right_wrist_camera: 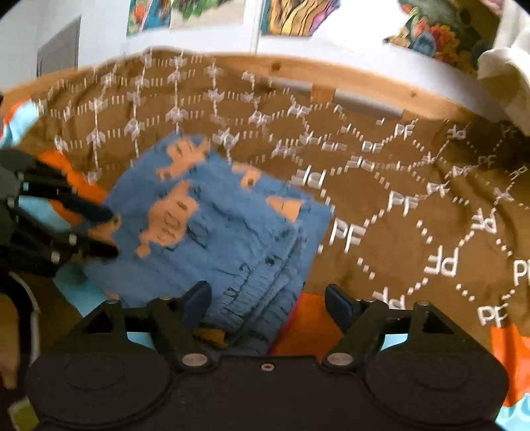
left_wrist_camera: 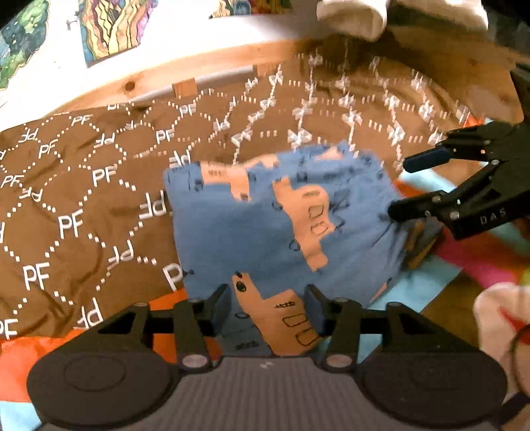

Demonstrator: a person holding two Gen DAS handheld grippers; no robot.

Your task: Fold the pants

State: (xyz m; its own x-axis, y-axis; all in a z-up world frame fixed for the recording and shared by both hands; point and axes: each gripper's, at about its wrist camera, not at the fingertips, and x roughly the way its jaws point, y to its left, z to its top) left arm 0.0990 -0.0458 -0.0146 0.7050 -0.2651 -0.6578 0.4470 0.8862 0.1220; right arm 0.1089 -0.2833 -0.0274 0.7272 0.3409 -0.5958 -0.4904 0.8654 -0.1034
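Observation:
The blue pants (left_wrist_camera: 265,225) with tan animal prints lie folded into a rough square on the bed; they also show in the right wrist view (right_wrist_camera: 215,232), with the stacked elastic waistband edge nearest that camera. My left gripper (left_wrist_camera: 266,305) is open, its fingers over the near edge of the pants, holding nothing. My right gripper (right_wrist_camera: 268,298) is open over the waistband edge. In the left wrist view the right gripper (left_wrist_camera: 397,185) is open at the pants' right edge. In the right wrist view the left gripper (right_wrist_camera: 112,232) is open at the pants' left edge.
A brown blanket (left_wrist_camera: 82,199) with white PF lettering covers the bed under and beyond the pants. Orange, light blue and pink bedding (left_wrist_camera: 480,252) lies beneath. A wooden bed frame (left_wrist_camera: 212,59) and a wall with colourful posters (right_wrist_camera: 298,16) are behind. White cloth (left_wrist_camera: 351,16) hangs above.

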